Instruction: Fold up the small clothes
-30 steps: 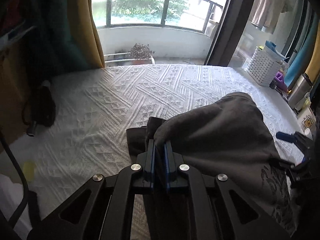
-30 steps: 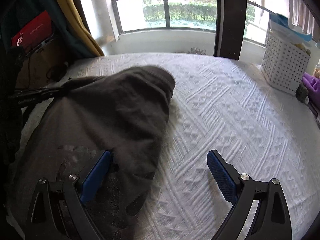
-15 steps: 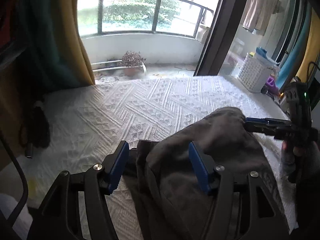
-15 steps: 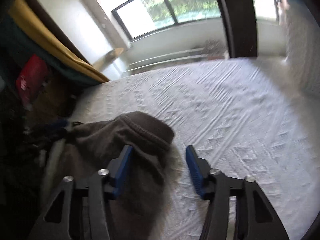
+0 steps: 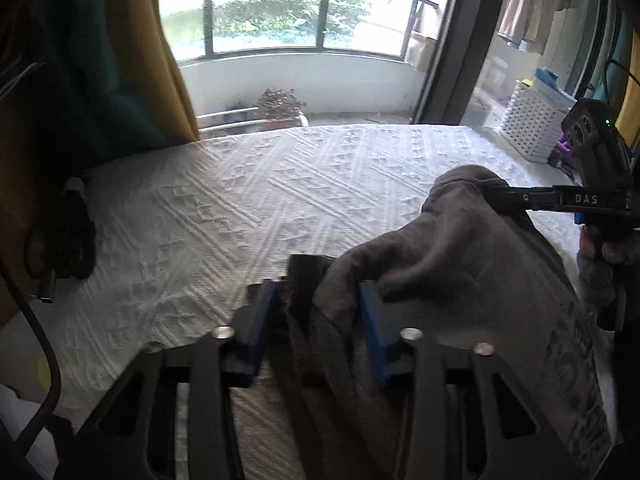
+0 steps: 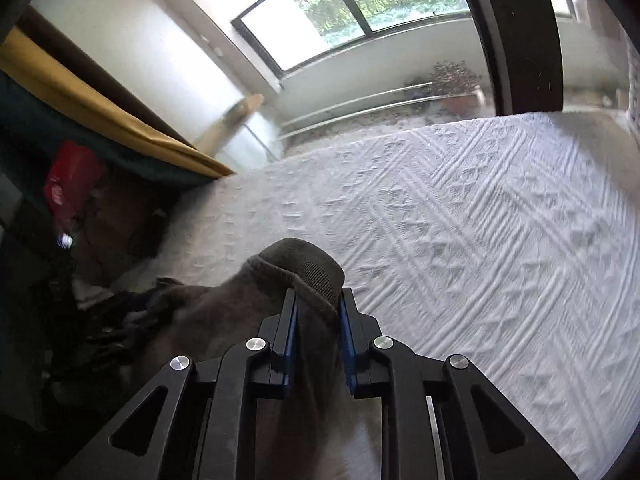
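**Ribbed edge pinched, other corner straddled**

Nearest the right wrist camera, the right hand-held gripper point(image 6: 318, 316) has its blue pads drawn in against the thick ribbed hem of a dark grey garment point(image 6: 256, 320), the fabric squeezed between them and bulging up over the fingertips. Gripping that stiffer band probably gives a firm hold on an edge that will not slip or stretch when pulled.

In the left wrist view, the left hand-held gripper point(image 5: 318, 320) stands partly open, its pads apart with a bunched corner of the same garment point(image 5: 452, 280) lying between them; the pads are not pressed onto the cloth. This looks like a corner being taken up or let go, and the frames do not settle which. With one edge held and the other merely straddled, the cloth sits humped and not flat, so the fold is judged to be in an early or middle step.

The garment lies on the near part of the bed, on a white textured bedspread point(image 5: 240, 200), leaving open spread ahead where a folded piece could be laid.

Further off, the right hand-held gripper point(image 5: 496, 194) shows from the side, clamped on the far hump of cloth. Beyond are a white perforated basket point(image 5: 528, 128), a potted plant point(image 5: 278, 102) and the balcony window point(image 5: 280, 12).
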